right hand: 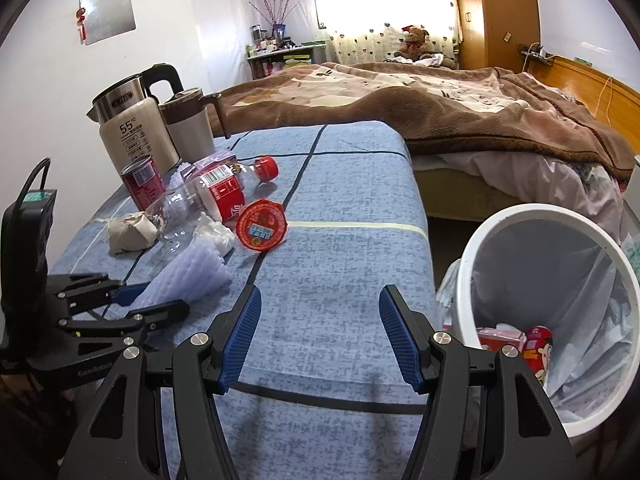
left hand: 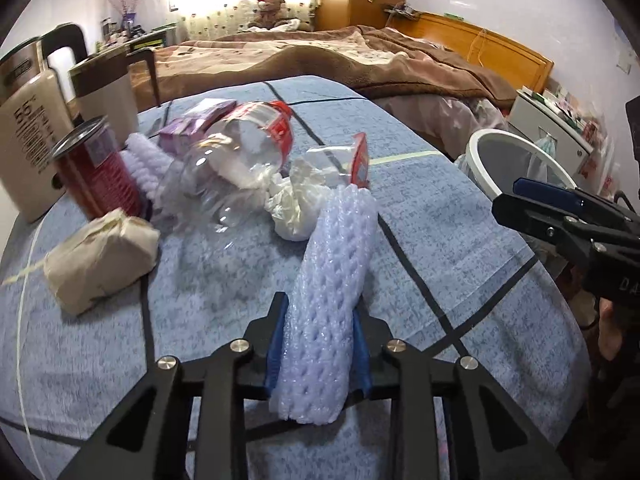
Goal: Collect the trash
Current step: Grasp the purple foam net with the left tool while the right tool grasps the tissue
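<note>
My left gripper (left hand: pixel 320 312) is shut on a white foam net sleeve (left hand: pixel 332 280) that lies over the blue tablecloth (left hand: pixel 440 216); it also shows in the right wrist view (right hand: pixel 188 276). Beyond it lie a crumpled white tissue (left hand: pixel 296 204), a clear plastic bottle with a red label (left hand: pixel 240 152), a red-lidded plastic cup (right hand: pixel 262 224), a red can (left hand: pixel 96 172) and a wrapped paper wad (left hand: pixel 100 256). My right gripper (right hand: pixel 320 300) is open and empty above the table's near edge, left of the white trash bin (right hand: pixel 552 320).
Two kettles (right hand: pixel 136 124) stand at the table's far left. A purple carton (left hand: pixel 200 120) lies behind the bottle. The bin holds a bag with some trash. A bed with a brown blanket (right hand: pixel 440 104) lies beyond the table.
</note>
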A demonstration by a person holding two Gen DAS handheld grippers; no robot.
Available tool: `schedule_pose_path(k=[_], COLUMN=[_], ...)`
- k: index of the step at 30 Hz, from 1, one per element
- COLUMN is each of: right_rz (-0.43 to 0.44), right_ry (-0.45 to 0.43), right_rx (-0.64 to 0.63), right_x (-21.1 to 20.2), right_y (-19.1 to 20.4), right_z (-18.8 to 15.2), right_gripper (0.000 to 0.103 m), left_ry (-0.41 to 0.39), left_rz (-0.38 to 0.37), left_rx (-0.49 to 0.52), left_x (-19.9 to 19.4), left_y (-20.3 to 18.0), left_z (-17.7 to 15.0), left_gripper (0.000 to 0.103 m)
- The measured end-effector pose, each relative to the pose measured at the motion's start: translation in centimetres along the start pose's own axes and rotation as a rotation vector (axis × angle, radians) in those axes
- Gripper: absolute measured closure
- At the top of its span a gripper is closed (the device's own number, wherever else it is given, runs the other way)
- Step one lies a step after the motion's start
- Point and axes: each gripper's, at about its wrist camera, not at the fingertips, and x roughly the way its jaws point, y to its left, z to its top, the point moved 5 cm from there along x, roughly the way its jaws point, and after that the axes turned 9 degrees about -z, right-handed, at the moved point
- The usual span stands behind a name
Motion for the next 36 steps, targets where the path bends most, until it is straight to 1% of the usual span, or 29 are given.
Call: schedule_pose_path(k=[5, 8, 11, 16, 19, 23, 25, 30, 31, 35, 36], right_rz=[0.015, 0.029, 0.041, 0.08, 0.081, 0.099, 0.101, 0.102, 0.102, 0.084, 0.087], right_ry=[0.003, 0.003, 0.006, -0.001, -0.011, 0.005, 0.001, 0.023, 0.023, 0.044, 0.049], right_rx=[-0.019, -0.026, -0.038, -0.076, -0.107, -0.128, -0.13, -0.14, -0.145, -0.137, -0.135], right_x=[0.2, 0.4, 0.9, 1.7, 2.3, 3.5, 3.9, 5.4, 5.7, 6.8, 7.0], right_y=[1.2, 2.0, 3.1, 5.7, 7.0, 8.6, 9.1, 10.2, 10.4, 10.6, 10.6], right_z=[0.0, 0.1, 0.3, 0.8, 1.2, 1.7, 1.9, 2.2, 2.3, 2.5, 2.5], right_gripper=[0.041, 0.041, 0.041, 0.041, 0.041, 0.041, 0.041, 0.041, 0.042, 0.056, 0.058], left_ry=[-0.04, -0.05, -0.075, -0.119, -0.138, -0.16, -0.166, -0.182, -0.18, -0.18, -0.182], left_rz=[-0.028, -0.022, 0.003, 0.028, 0.045, 0.065, 0.065, 0.073, 0.072, 0.069, 0.069], left_rx=[-0.053, -0.072, -0.103, -0.152, -0.17, -0.188, -0.198, -0.21, -0.212, -0.221, -0.221], left_x=[-1.8, -2.7, -3.7, -5.3, -5.8, -6.4, -6.5, -6.7, -6.7, -6.5, -6.5], left_y=[0.6, 1.1, 2.0, 3.3, 3.8, 4.6, 4.9, 5.4, 5.5, 5.6, 5.6], left_z=[-1.3, -2.3, -2.7, -2.7, -2.6, -2.5, -2.4, -2.0, -2.0, -1.8, -1.7], left_gripper=[0.073, 0.073, 0.073, 0.073, 0.073, 0.073, 0.073, 0.073, 0.073, 0.073, 0.073])
